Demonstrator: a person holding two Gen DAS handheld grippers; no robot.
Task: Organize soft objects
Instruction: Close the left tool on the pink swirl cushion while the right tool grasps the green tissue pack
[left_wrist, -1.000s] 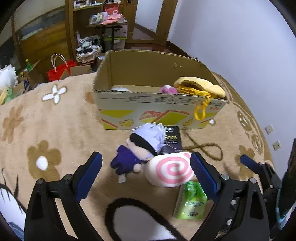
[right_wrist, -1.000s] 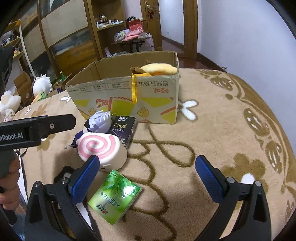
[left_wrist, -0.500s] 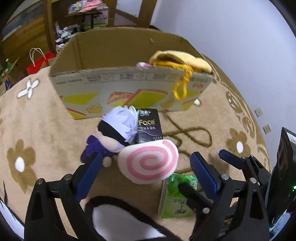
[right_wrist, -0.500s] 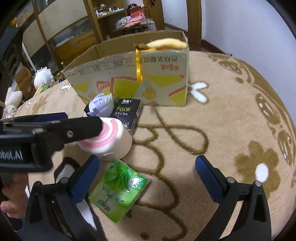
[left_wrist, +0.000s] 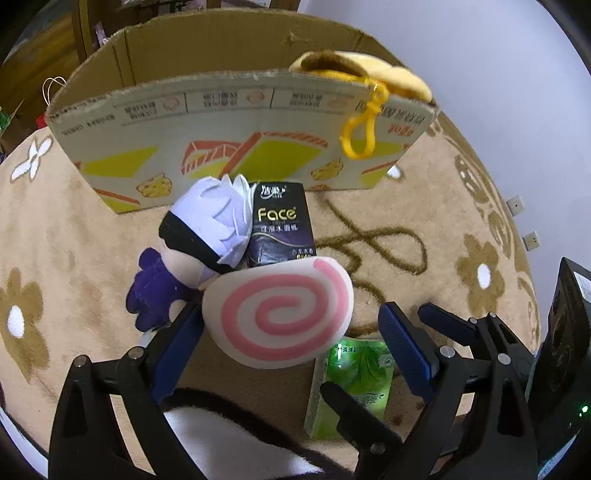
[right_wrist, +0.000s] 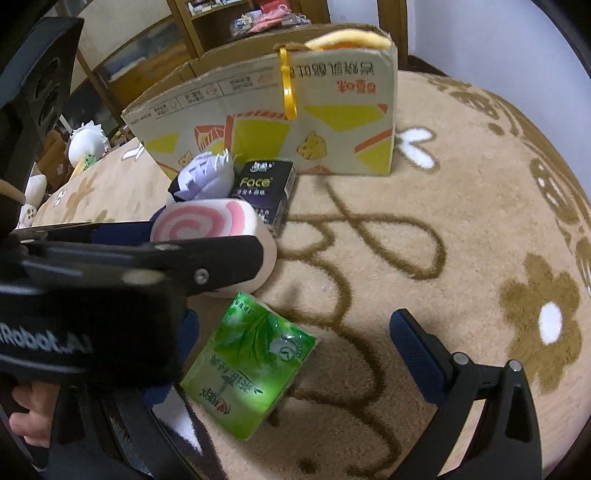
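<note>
On the patterned rug (right_wrist: 461, 229), the cardboard box (left_wrist: 236, 125) holds a yellow plush (left_wrist: 369, 70) at its corner. In front lies the pink-swirl plush (left_wrist: 280, 314), between the left gripper's (left_wrist: 291, 339) spread fingers. The right gripper (right_wrist: 295, 354), fingers apart, straddles the green tissue pack (right_wrist: 247, 365).

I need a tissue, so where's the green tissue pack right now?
The green tissue pack lies flat on the rug, low and left of centre in the right wrist view, just in front of the pink swirl cushion.
</note>
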